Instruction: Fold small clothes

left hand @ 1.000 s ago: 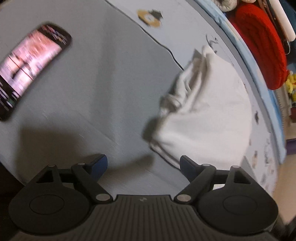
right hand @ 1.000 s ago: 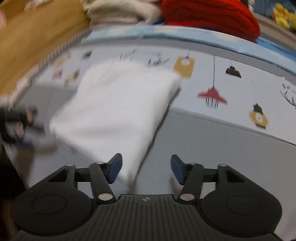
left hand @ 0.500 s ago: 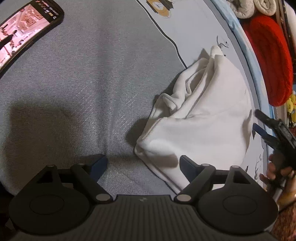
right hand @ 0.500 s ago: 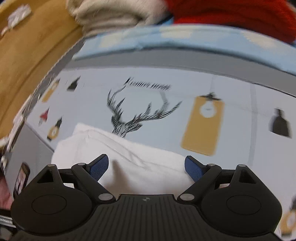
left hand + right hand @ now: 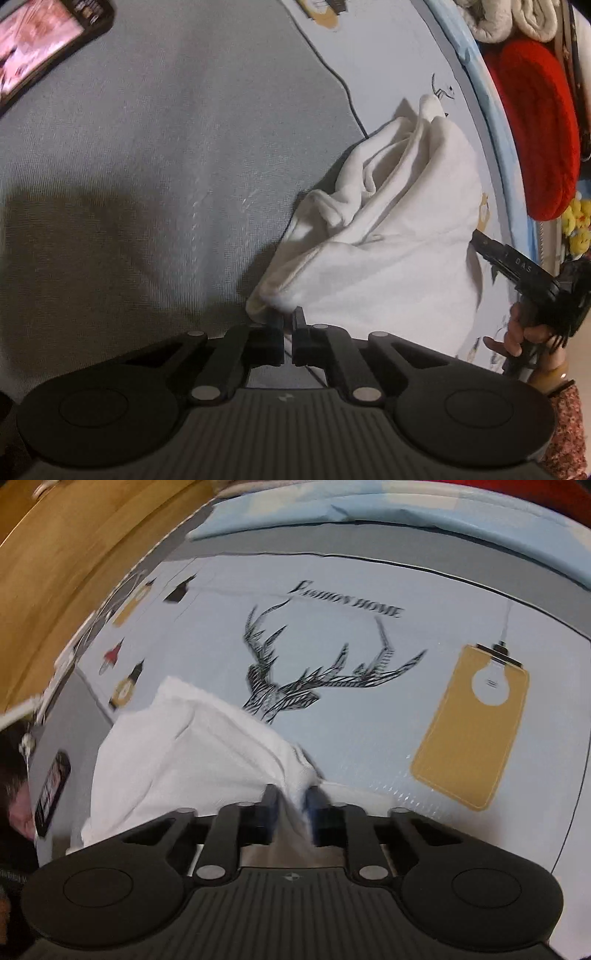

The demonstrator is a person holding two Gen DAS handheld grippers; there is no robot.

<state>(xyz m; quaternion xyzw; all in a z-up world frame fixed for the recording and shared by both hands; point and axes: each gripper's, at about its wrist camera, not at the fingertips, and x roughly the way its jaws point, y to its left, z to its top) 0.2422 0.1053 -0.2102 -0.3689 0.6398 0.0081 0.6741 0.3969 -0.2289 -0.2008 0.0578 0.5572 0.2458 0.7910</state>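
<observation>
A white folded garment (image 5: 388, 236) lies on the grey and light-blue printed bed sheet (image 5: 166, 147). My left gripper (image 5: 288, 321) is shut on the garment's near corner. The right gripper (image 5: 480, 240) shows in the left wrist view at the garment's right edge, held by a hand. In the right wrist view the garment (image 5: 192, 753) spreads to the left, and my right gripper (image 5: 291, 801) is shut on its near corner, with cloth pinched between the blue pads.
A phone (image 5: 40, 48) with a lit screen lies on the grey sheet at the far left; it also shows in the right wrist view (image 5: 53, 794). A red knitted item (image 5: 535, 122) and cream folded cloths (image 5: 517, 18) sit beyond the bed edge. A wooden surface (image 5: 74, 554) lies beyond the sheet.
Both grippers were open and have closed on corners of the white garment. The left moved in to its near corner; the right came down onto the opposite edge.
</observation>
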